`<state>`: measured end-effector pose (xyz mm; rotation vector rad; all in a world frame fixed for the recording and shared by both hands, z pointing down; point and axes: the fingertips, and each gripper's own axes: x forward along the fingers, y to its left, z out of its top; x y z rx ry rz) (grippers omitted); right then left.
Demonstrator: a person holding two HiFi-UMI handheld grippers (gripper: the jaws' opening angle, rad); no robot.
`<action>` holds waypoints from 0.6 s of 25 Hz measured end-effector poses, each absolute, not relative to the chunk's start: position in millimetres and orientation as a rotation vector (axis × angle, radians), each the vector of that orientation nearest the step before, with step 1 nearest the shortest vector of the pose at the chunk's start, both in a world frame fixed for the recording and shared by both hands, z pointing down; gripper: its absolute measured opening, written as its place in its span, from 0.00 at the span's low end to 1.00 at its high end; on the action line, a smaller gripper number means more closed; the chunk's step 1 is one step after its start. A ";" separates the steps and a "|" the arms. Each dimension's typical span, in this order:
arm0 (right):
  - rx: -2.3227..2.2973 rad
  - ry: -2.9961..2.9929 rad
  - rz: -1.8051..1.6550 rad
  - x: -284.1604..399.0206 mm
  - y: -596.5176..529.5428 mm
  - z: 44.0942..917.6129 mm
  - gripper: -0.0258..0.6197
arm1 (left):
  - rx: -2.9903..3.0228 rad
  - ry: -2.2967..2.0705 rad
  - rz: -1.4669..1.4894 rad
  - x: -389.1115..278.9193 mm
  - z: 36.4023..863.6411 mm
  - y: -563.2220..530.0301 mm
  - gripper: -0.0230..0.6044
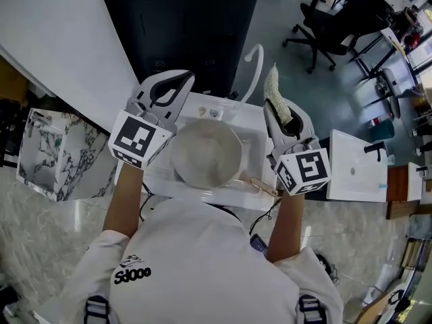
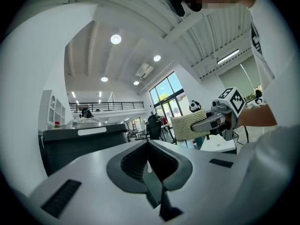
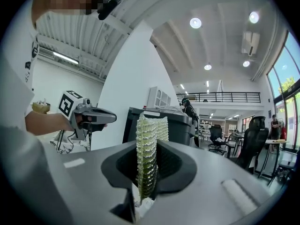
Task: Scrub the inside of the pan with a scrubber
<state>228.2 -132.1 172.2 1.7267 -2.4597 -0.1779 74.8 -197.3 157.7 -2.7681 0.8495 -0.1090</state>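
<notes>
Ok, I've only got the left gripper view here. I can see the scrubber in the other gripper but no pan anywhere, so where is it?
Observer: The head view shows the pan sitting in a white sink, below and between the two grippers.
Operator: Is the scrubber touching it?
Observer: No. The right gripper is clamped on the scrubber, which it holds upright, clear of the pan's right rim.
Operator: Which way is the handle?
Observer: The handle points toward the person's right, beneath the right gripper.
</notes>
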 end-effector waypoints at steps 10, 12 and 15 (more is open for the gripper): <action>1.729 -2.433 -0.221 224.7 -125.8 162.3 0.15 | -2.763 0.839 -0.146 76.7 155.9 -192.1 0.04; 1.723 -2.428 -0.215 223.9 -126.2 164.7 0.15 | -2.767 0.833 -0.149 77.2 156.0 -191.3 0.04; 1.706 -2.421 -0.211 222.7 -125.9 168.3 0.15 | -2.771 0.823 -0.148 79.1 155.1 -189.4 0.04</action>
